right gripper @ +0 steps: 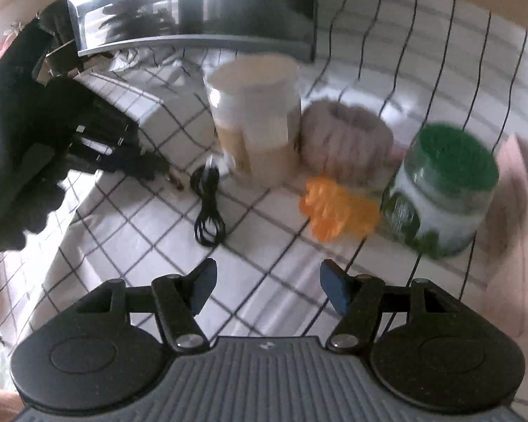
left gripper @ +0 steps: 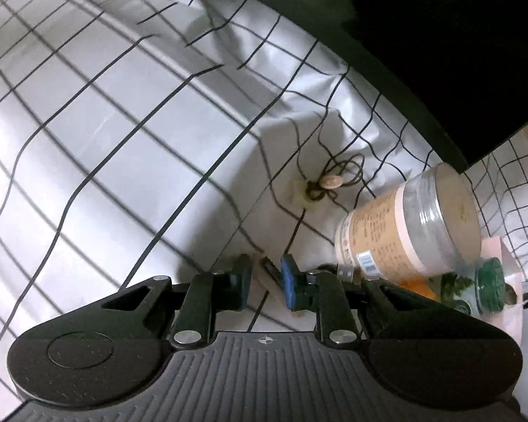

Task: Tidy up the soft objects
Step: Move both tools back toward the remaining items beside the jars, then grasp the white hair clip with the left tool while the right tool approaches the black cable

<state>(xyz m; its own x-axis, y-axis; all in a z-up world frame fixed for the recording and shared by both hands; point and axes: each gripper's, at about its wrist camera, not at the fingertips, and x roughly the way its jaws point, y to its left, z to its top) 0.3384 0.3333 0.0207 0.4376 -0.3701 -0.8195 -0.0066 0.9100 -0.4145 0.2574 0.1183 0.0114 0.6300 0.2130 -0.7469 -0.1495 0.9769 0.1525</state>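
Observation:
On the white checked cloth [right gripper: 264, 246] lie a grey-pink woolly bundle [right gripper: 345, 140] and an orange frilly soft piece [right gripper: 338, 207], between two jars. My right gripper [right gripper: 267, 288] is open above bare cloth in front of them, with nothing between its fingers. My left gripper [left gripper: 266, 281] has its jaws close together around a small brown piece [left gripper: 269, 270], which nearly fills the gap. In the right wrist view the left gripper [right gripper: 148, 167] reaches in from the left with that brown piece [right gripper: 177, 183] at its tip. The left wrist view shows only an edge of the orange piece [left gripper: 415, 286].
A cream-lidded jar [right gripper: 257, 116] and a green-lidded jar [right gripper: 440, 190] stand by the soft things. A coiled black cable [right gripper: 207, 207] lies in front of the cream-lidded jar. A thin cord with a bead [left gripper: 329, 183] lies on the cloth. A dark monitor [right gripper: 193, 7] stands behind, a pink bag [right gripper: 517, 228] at the right.

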